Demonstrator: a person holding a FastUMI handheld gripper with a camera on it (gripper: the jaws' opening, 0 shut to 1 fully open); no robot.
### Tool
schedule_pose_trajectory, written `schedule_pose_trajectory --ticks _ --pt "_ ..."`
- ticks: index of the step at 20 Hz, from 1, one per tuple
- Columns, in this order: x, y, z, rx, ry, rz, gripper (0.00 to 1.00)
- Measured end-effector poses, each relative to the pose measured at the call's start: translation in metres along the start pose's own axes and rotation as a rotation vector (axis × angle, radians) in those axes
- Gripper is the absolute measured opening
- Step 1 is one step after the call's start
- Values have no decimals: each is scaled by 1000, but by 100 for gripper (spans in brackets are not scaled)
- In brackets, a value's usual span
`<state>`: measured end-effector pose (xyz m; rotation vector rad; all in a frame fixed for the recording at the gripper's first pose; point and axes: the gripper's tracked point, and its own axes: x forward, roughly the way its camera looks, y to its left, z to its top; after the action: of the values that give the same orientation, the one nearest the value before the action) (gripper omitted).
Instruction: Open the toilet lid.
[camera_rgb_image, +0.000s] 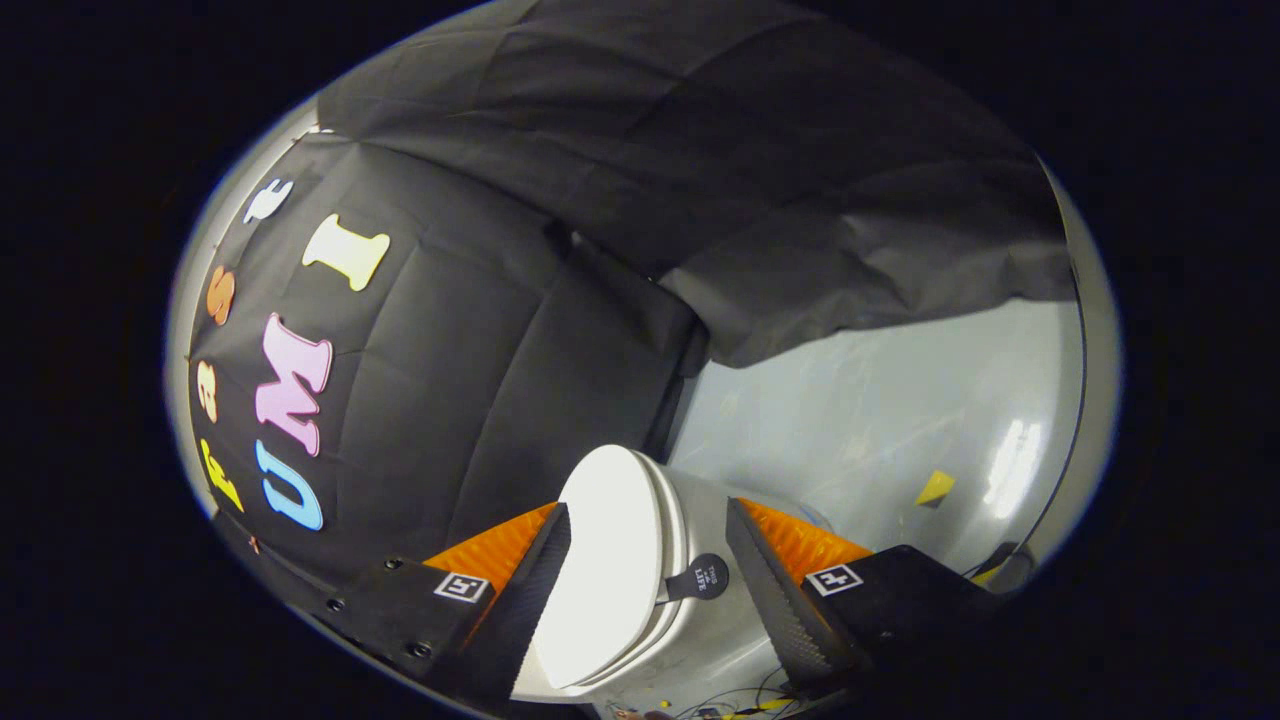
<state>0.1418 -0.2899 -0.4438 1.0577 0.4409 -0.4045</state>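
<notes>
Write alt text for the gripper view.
A white toilet lid sits between the open claw fingers, with its dark pull tab near the right finger. Grey floor and black booth cloth lie beyond.

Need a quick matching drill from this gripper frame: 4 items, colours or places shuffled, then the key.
Items:
1. toilet lid
2. lift tab
3. floor
4. fingers

Matches:
A. grey, glossy, beyond the toilet
B. white, lying between the fingers
C. open, either side of the lid, not pressing it
D. small, dark, at the lid's edge

Pairs: 1-B, 2-D, 3-A, 4-C
</notes>
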Motion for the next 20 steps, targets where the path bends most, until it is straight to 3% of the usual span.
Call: schedule_pose_trajectory --ticks 3,10,13,15,20 --pt "18 -25 -23 111 54 -22 99" --pt "48 -39 -70 219 134 -3 96" --pt "55 -45 -82 265 160 9 88" --pt "58 -40 -80 303 162 52 77" --pt "66 -43 -88 345 171 59 23"
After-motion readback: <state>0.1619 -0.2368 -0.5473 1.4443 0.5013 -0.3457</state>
